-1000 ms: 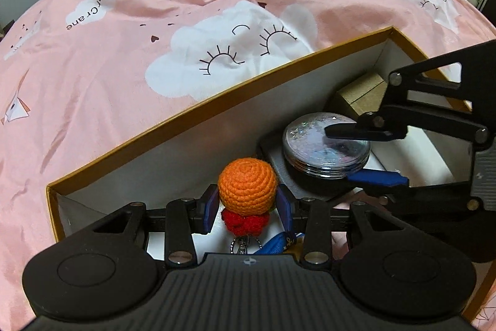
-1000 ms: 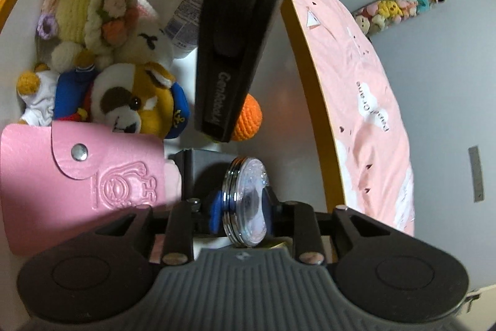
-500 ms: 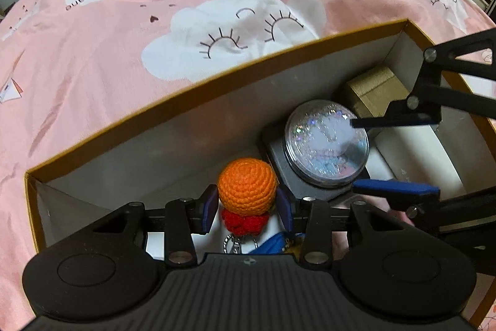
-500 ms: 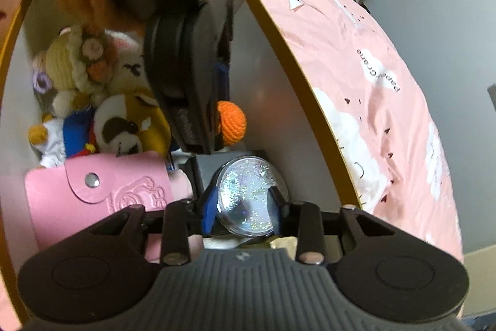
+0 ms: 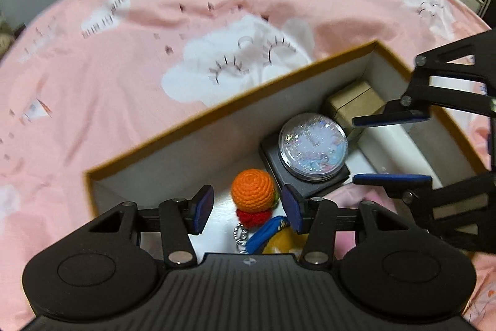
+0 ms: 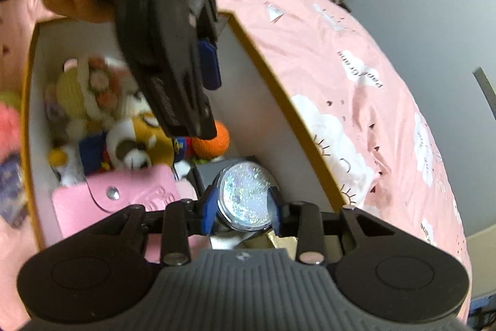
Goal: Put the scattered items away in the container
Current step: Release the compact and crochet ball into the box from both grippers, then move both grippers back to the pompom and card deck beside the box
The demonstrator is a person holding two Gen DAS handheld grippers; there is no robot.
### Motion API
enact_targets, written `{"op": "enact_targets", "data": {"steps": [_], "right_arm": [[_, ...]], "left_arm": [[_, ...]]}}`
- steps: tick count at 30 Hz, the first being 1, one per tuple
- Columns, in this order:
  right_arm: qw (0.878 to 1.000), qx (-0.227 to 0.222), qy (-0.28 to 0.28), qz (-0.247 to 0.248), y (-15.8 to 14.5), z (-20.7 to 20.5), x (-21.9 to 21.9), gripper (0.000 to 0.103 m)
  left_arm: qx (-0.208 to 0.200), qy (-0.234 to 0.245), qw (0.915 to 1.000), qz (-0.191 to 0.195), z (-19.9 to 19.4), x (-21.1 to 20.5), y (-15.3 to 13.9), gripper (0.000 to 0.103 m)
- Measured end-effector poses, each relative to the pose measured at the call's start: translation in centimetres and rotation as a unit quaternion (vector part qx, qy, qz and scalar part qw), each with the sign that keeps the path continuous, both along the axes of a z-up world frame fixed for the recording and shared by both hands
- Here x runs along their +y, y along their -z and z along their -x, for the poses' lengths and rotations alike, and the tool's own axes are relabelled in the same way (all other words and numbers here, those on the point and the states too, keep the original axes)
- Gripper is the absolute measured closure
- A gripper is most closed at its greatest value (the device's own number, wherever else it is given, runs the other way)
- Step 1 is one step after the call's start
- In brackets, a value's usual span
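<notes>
Through the left wrist view we see our left gripper opening, its pads clear of the orange crochet ball lying between them by the box wall.

Through the right wrist view our right gripper stands apart above the glitter disc, which rests flat near the same wall, unpinched.

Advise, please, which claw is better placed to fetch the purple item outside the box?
Probably the left claw: jaws opening around the orange ball, it hangs nearer the wall beyond which the purple item lies; the right claw sits over the glitter disc.
</notes>
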State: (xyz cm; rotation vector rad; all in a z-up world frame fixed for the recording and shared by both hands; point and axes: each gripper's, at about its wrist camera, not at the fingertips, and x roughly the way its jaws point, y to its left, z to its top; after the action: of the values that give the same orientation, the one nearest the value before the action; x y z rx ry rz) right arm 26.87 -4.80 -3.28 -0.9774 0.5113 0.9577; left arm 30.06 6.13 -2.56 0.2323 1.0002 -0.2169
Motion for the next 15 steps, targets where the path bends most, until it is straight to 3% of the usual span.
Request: {"op": "enact_targets", "data": {"steps": [7,15], "right_arm": [[0.994,0.028,0.034,-0.096,-2.9,4.9,-1.9,0.067],[0.969,0.094,0.069,-0.217,-4.4,10.4,-4.5,0.069]], "left_arm": [[-0.067,0.003,0.9974,-0.024,7.6,-0.7,-5.6,0.046],[-0.046,-0.054,0.9975,-0.003,14.7,-0.4,-7.3,0.046]]}}
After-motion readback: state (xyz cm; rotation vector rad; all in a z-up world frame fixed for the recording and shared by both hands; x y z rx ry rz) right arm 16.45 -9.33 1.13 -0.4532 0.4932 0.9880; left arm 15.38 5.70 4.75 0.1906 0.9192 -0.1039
